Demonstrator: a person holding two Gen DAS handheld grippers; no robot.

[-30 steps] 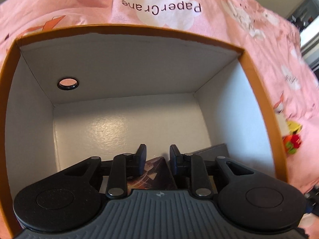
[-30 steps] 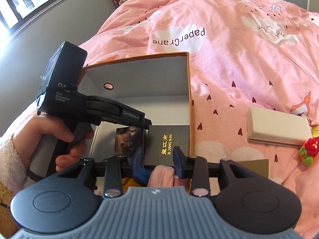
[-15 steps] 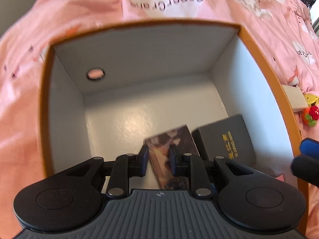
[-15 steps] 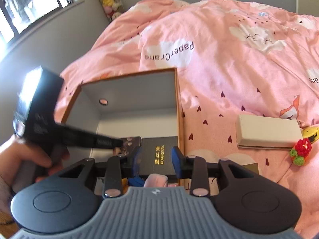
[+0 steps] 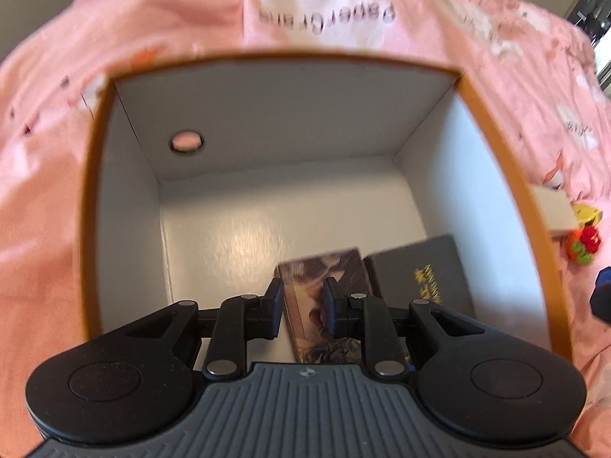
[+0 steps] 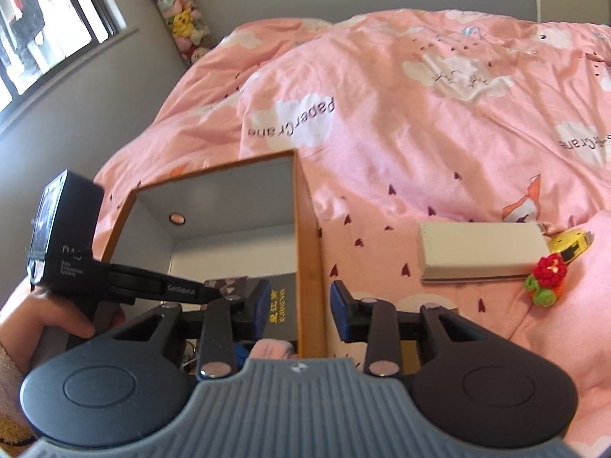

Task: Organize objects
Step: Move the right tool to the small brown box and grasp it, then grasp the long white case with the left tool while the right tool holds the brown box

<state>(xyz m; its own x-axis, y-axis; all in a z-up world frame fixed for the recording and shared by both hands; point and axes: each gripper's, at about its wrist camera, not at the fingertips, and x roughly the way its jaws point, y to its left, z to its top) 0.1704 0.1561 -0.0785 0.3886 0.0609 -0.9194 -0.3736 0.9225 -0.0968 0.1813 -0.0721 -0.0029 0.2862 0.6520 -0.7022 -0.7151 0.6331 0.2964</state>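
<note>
An orange-rimmed box (image 5: 492, 129) with white inner walls sits on the pink bed; it also shows in the right wrist view (image 6: 305, 229). Inside lie a picture-printed card box (image 5: 324, 278) and a black box with gold letters (image 5: 424, 278). My left gripper (image 5: 302, 299) is open above the picture box, which lies on the floor between its fingers. My right gripper (image 6: 298, 303) is open and empty over the box's right wall. The left gripper body (image 6: 68, 252) shows in the right wrist view.
A cream rectangular case (image 6: 481, 252), a yellow tape measure (image 6: 569, 244) and a red crochet flower (image 6: 546, 278) lie on the pink duvet (image 6: 420, 133) right of the box. Pink and blue items (image 6: 267, 347) sit at the box's near end.
My left gripper has opened, let go of the picture box and risen out of the box. My right gripper has opened wider and moved right and up.
</note>
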